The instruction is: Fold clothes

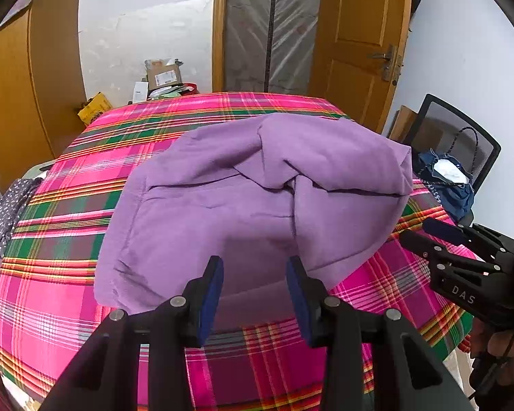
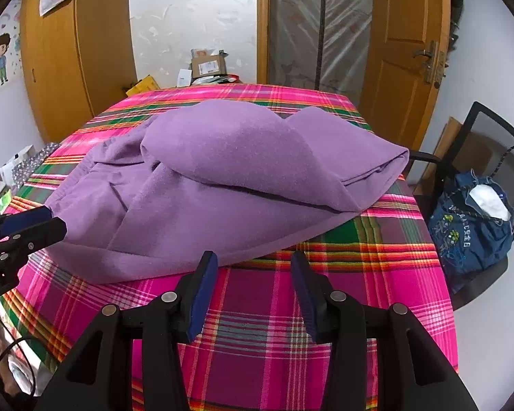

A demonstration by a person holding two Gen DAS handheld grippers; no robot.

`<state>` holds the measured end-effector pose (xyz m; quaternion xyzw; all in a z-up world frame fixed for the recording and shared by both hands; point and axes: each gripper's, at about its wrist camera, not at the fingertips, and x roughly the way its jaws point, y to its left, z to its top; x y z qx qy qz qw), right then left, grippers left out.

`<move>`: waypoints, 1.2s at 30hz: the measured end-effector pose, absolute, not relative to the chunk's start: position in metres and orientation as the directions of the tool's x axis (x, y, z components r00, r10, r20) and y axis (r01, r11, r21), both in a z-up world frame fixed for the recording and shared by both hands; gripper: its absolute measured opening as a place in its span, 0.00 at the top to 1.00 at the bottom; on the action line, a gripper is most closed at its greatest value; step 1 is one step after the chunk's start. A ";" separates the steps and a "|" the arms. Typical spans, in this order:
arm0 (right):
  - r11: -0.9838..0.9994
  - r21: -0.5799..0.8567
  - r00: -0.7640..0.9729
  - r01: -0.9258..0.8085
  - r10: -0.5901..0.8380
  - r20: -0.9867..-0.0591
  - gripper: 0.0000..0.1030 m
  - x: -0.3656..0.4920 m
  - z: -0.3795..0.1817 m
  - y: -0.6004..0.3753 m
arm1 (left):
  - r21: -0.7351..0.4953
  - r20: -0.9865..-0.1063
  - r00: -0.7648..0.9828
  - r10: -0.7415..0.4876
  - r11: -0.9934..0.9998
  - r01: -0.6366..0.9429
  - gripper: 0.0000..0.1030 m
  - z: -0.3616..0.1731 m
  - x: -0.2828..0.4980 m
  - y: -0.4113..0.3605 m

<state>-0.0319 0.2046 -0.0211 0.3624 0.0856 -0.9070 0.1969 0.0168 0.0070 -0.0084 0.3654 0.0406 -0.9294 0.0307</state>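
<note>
A soft purple fleece garment (image 1: pixel 257 198), partly folded with one thick layer doubled over the top, is lying across the middle of a table covered in a bright pink, green and orange plaid cloth (image 1: pixel 51 291). Its far folded end is reaching toward the table's right edge, while its near hem is spreading toward the front edge.

The left gripper (image 1: pixel 254 267), black with blue padded fingers (image 1: pixel 210 294), is hovering over the near hem of the garment with its jaws standing wide apart and nothing between them. The right gripper (image 2: pixel 253 262), of the same build, is hanging just short of the garment's near edge, over bare plaid cloth, its jaws likewise spread wide and gripping nothing.

In the left wrist view the right gripper is showing over the table's right edge, a hand (image 1: pixel 497 352) wrapping its handle.

Beside the right edge a black mesh chair (image 2: pixel 490 126) is carrying a dark blue drawstring bag (image 2: pixel 469 226).
</note>
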 end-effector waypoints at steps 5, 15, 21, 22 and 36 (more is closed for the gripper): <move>-0.907 -0.011 -0.661 0.422 -0.299 -0.688 0.54 -0.032 -0.018 0.204 | -0.067 -0.688 -0.726 -0.015 -0.994 0.084 0.62 -0.011 0.036 0.016; -0.904 0.000 -0.660 0.428 -0.313 -0.683 0.54 -0.029 -0.017 0.205 | -0.073 -0.685 -0.728 -0.026 -0.992 0.105 0.62 -0.024 0.078 0.042; -0.900 0.019 -0.657 0.435 -0.332 -0.677 0.54 -0.027 -0.016 0.207 | -0.078 -0.692 -0.721 -0.041 -0.988 0.131 0.62 -0.027 0.097 0.053; -0.899 0.024 -0.657 0.436 -0.337 -0.674 0.54 -0.027 -0.016 0.207 | -0.079 -0.693 -0.720 -0.044 -0.988 0.136 0.62 -0.028 0.100 0.054; -0.851 0.057 -0.687 0.522 -0.460 -0.563 0.54 -0.014 -0.005 0.207 | -0.061 -0.683 -0.727 -0.075 -0.985 0.159 0.62 -0.023 0.093 0.040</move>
